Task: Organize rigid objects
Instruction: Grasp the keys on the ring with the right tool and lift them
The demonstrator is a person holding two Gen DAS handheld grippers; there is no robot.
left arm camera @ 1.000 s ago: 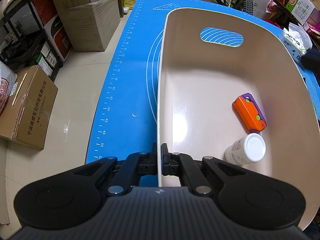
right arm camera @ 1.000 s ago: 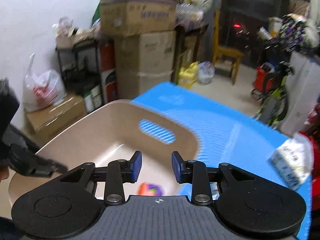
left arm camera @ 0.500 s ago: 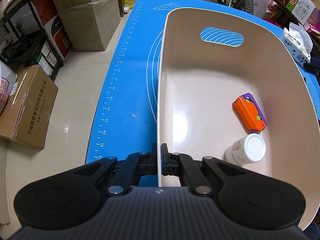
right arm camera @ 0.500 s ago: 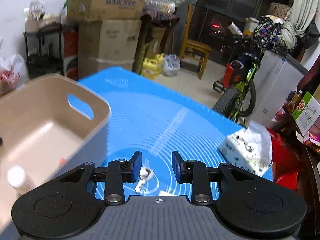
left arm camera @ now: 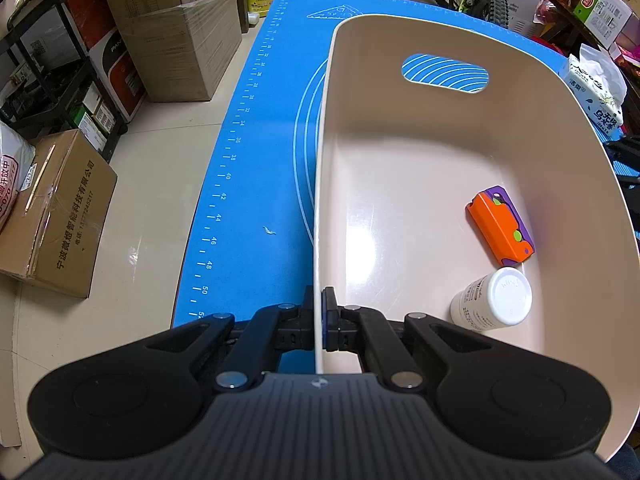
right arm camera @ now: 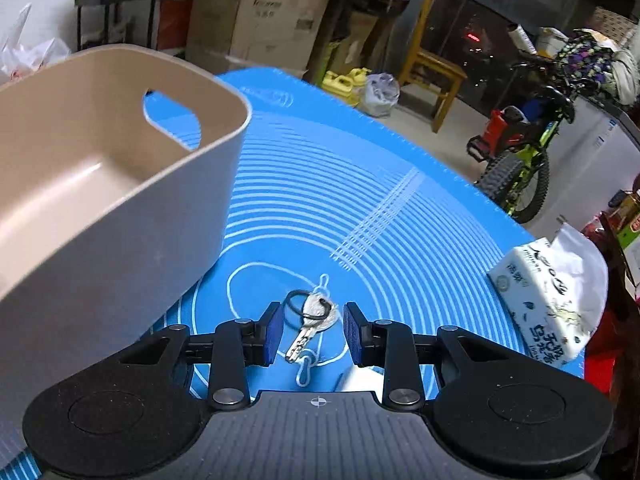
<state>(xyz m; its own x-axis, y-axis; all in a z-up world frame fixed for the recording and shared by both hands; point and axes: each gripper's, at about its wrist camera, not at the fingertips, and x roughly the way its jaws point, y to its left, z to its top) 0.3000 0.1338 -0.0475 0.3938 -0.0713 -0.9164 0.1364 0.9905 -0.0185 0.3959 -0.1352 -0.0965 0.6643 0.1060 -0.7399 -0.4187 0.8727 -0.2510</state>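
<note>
Beside the bin (right arm camera: 120,184), keys (right arm camera: 310,320) lie unobstructed.

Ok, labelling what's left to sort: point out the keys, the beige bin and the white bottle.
keys (right arm camera: 310,326): right wrist view, on the blade.
beige bin (left arm camera: 440,24): left wrist view, far rim.
white bottle (left arm camera: 510,296): left wrist view, cap.

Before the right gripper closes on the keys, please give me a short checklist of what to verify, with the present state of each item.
1. Right gripper open: ok.
2. Keys between its pads: ok, lying on the blue mat, not yet pinched.
3. Pads low enough to grip: cannot tell.
4. Left gripper shut on the bin wall: ok.
5. Free floor in the bin beside the orange toy and white bottle: ok.
6. Tissue pack clear of the keys: ok.
</note>
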